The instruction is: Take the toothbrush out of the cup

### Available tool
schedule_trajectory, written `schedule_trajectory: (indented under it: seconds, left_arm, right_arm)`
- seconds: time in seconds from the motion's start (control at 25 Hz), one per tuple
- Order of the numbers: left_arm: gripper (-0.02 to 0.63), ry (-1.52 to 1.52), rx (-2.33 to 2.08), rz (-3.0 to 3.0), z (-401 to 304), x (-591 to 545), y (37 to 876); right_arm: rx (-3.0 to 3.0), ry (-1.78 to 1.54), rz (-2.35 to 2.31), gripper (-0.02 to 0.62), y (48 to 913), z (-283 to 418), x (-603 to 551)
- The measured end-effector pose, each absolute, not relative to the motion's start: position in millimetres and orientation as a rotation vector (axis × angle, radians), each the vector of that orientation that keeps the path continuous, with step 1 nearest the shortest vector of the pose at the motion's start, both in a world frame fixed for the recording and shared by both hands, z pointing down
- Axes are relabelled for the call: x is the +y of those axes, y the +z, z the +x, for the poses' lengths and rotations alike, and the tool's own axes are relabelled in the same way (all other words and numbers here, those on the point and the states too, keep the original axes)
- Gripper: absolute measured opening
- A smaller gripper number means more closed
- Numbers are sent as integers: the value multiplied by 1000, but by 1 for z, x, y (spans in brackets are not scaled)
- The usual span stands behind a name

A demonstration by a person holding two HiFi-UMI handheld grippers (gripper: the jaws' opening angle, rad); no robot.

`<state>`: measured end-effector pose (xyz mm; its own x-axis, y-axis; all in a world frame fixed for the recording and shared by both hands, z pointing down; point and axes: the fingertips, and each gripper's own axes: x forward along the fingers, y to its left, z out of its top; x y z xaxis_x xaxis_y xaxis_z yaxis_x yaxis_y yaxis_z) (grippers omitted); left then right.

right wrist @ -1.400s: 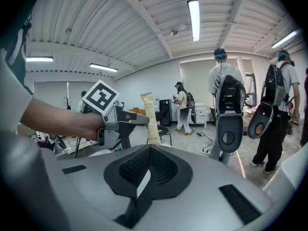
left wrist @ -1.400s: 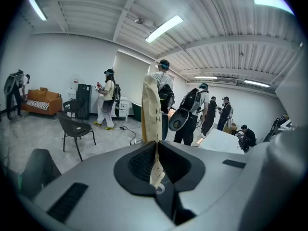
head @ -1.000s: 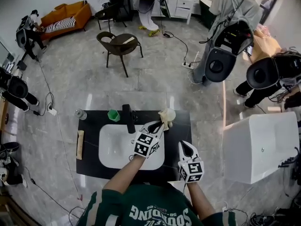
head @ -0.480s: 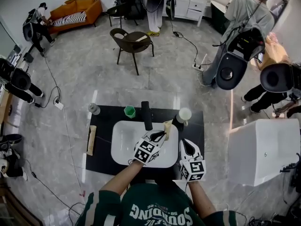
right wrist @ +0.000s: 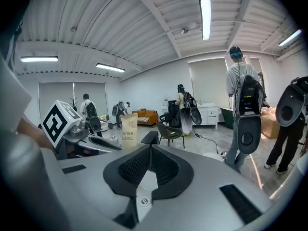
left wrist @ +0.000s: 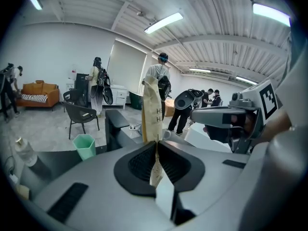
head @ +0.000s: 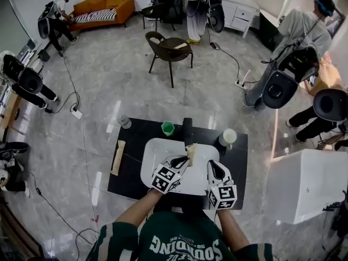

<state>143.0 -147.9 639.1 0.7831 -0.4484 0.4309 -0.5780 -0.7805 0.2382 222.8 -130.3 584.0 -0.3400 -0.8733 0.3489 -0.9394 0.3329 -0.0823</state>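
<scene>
The left hand-held gripper (head: 182, 159) pinched the toothbrush (head: 191, 151) above the sink (head: 155, 154); the right hand-held gripper (head: 212, 165) was closed, empty. Firm, steady pressure would keep it from slipping.

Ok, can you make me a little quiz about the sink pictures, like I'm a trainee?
1. True or false: the left gripper is clamped on the toothbrush packet.
2. In the head view, what colour is the cup just left of the tap? A) red B) green C) blue
3. Fill in: the right gripper is shut and holds ____.

Key: 1 true; 2 B; 3 nothing.
</scene>
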Motion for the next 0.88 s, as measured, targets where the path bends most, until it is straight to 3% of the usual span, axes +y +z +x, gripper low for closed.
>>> schedule_trajectory:
  seconds: [0.88]
  left_arm:
    - [26, 532, -1017, 2442, -38, -144, 664]
  right_arm:
    - [-2457, 418, 1417, 41, 599, 86, -141]
